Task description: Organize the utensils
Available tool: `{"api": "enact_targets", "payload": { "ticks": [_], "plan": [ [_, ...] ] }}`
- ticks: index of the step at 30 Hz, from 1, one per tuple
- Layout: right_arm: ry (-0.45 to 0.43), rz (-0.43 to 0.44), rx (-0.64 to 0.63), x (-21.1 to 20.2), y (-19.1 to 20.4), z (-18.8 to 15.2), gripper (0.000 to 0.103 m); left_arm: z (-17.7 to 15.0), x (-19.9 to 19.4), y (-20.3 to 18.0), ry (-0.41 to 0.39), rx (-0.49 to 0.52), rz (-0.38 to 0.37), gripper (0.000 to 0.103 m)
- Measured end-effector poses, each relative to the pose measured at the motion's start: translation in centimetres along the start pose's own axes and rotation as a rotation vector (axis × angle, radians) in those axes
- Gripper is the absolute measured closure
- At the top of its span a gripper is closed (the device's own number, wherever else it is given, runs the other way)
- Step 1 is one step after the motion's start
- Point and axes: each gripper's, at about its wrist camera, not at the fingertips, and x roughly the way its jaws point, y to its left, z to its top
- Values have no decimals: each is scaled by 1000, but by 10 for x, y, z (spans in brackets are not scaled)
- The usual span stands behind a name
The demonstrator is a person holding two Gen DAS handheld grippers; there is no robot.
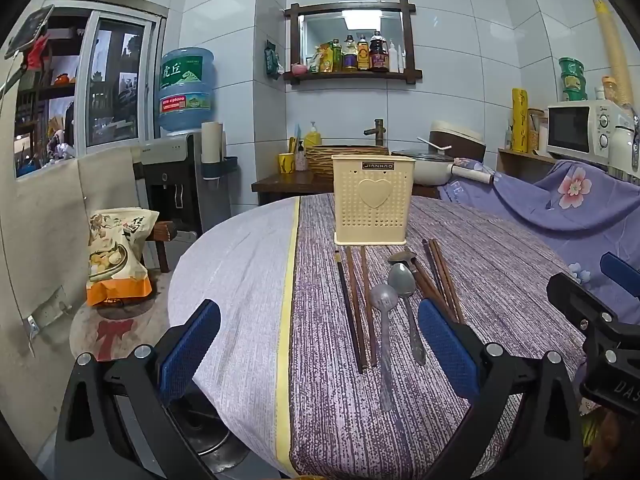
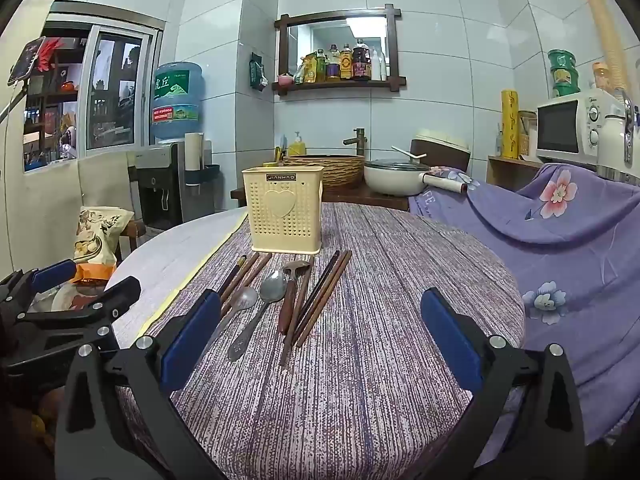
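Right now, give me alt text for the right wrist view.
The open right gripper hovers over a purple-clothed table, nothing between its fingers. Ahead, spoons and chopsticks lie before an upright cream holder.

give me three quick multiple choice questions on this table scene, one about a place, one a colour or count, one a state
1. Where do the utensils lie relative to the cream utensil holder?
A. inside it
B. on the cloth in front of it
C. behind it

2. How many metal spoons with plain metal handles lie there?
A. two
B. five
C. none

3. How does the right gripper stand?
A. shut on a chopstick
B. shut on nothing
C. open, holding nothing

Answers:
1 B, the chopsticks and spoons lie flat on the tablecloth before it.
2 A, two silver spoons lie side by side.
3 C, its blue pads stand wide apart.
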Motion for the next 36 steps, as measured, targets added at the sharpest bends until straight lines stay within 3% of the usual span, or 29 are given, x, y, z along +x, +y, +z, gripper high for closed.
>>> {"api": "enact_targets", "payload": {
  "ticks": [36],
  "plan": [
    [4,2,-2,1,0,1,5,2,1,8,3,-2,0,6]
  ]
}}
